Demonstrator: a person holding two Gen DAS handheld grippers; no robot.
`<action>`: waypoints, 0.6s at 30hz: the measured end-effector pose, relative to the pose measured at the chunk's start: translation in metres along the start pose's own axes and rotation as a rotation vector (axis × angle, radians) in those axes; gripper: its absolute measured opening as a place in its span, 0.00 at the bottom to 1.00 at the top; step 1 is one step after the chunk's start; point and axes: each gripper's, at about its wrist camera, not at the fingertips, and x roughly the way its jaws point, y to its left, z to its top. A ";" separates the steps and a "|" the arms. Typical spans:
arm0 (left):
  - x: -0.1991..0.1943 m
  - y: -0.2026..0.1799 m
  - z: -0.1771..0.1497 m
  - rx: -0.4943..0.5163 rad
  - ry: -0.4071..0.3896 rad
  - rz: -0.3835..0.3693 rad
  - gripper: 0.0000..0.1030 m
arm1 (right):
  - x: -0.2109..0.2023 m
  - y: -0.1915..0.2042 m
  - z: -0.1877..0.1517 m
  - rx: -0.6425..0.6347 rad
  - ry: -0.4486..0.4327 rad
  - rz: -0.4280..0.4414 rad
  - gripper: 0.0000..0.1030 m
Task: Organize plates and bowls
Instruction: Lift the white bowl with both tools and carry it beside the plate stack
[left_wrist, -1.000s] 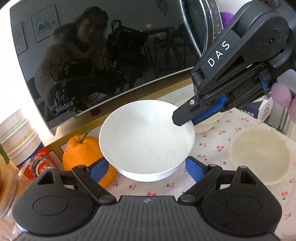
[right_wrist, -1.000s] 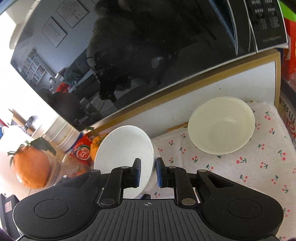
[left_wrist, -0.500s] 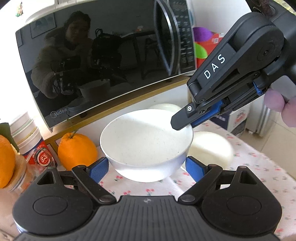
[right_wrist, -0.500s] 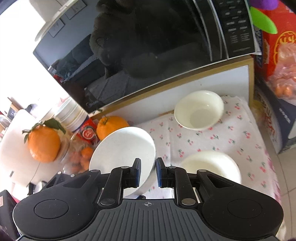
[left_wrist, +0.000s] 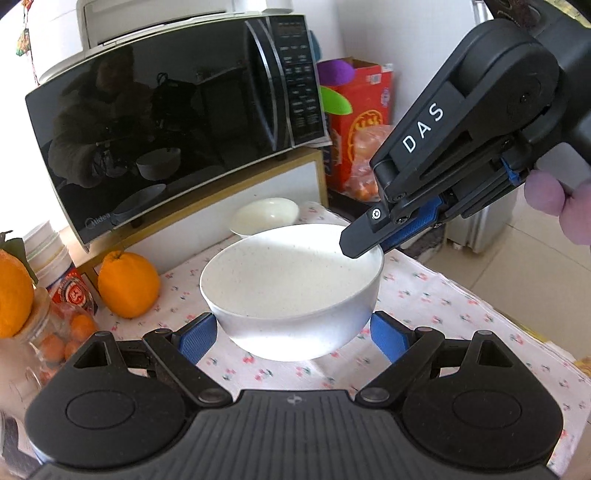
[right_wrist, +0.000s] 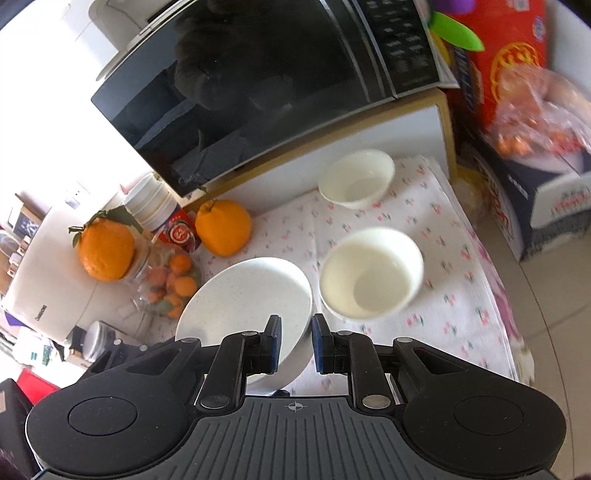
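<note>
A speckled white bowl (left_wrist: 291, 280) hangs just above the cherry-print tablecloth (left_wrist: 443, 306). My left gripper (left_wrist: 291, 334) spans it wide, a blue pad against each side of its lower wall. My right gripper (left_wrist: 360, 240) comes in from the upper right and is shut on the bowl's right rim; in the right wrist view the rim (right_wrist: 295, 325) sits pinched between the pads of this gripper (right_wrist: 294, 343). Two cream bowls rest on the cloth, one near (right_wrist: 369, 273) and one far (right_wrist: 356, 177) by the cabinet. The far one (left_wrist: 266, 216) shows behind the held bowl.
A black microwave (left_wrist: 166, 140) stands on a white cabinet at the back. A large orange (left_wrist: 127, 284), a jar of small oranges (right_wrist: 166, 280) and stacked cups sit at left. A red box (left_wrist: 362, 122) stands at right, with the table's edge and floor (left_wrist: 517, 258) beyond.
Both grippers have drawn back and up from the microwave with the speckled bowl between them. The near cream bowl has come into the right wrist view.
</note>
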 end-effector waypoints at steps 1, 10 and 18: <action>-0.003 -0.004 -0.002 -0.002 0.000 -0.005 0.86 | -0.004 -0.002 -0.004 0.005 -0.001 -0.002 0.17; -0.017 -0.038 -0.014 0.009 0.014 -0.022 0.86 | -0.027 -0.017 -0.036 0.024 -0.009 -0.037 0.17; -0.025 -0.059 -0.028 -0.004 0.004 -0.054 0.85 | -0.039 -0.037 -0.057 0.042 -0.014 -0.056 0.17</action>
